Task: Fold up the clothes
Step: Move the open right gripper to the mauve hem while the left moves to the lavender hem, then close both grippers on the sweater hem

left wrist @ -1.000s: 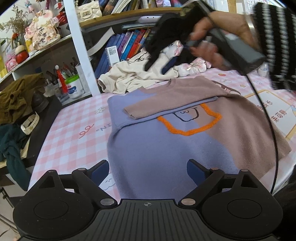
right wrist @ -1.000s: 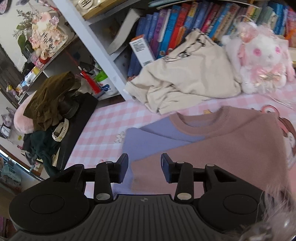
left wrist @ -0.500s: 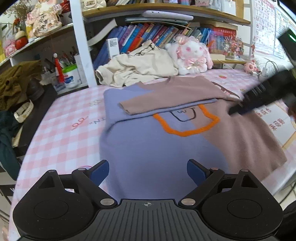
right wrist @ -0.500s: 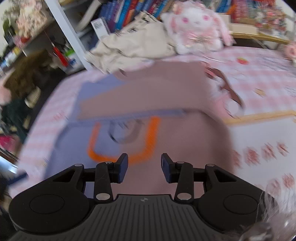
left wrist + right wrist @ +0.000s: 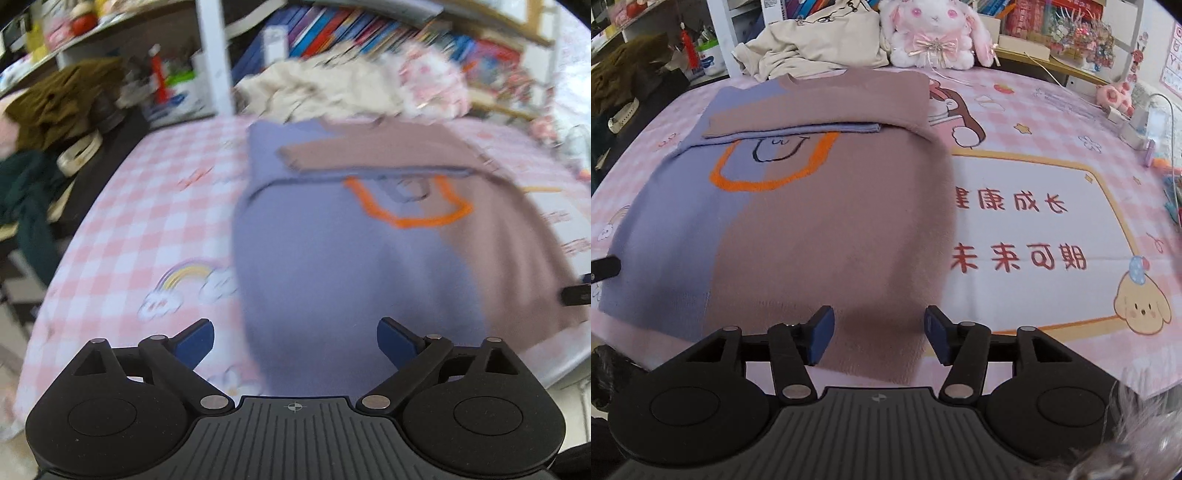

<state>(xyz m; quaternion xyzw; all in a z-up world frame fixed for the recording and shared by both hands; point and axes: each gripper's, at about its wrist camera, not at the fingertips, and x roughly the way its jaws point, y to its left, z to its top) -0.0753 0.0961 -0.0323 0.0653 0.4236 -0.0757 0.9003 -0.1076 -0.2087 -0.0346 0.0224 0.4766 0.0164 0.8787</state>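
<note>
Purple-and-mauve sweater point(image 5: 798, 221) now fills both views; right gripper point(image 5: 879, 338), jaws opening and empty, has swung to its near hem; left gripper point(image 5: 295, 341) gapes empty. Mat point(image 5: 1034, 177) lettering: 未来可期.

Purple-and-mauve sweater point(image 5: 798, 221) with orange outline on pink-checked cloth point(image 5: 1015, 110).

You have open mat point(image 5: 1027, 177) to the right of the sweater point(image 5: 820, 229) and bare checked cloth point(image 5: 147, 206) to its left, while the cream garment point(image 5: 812, 48), plush rabbit point(image 5: 932, 33) and shelves point(image 5: 214, 55) block the far edge.
</note>
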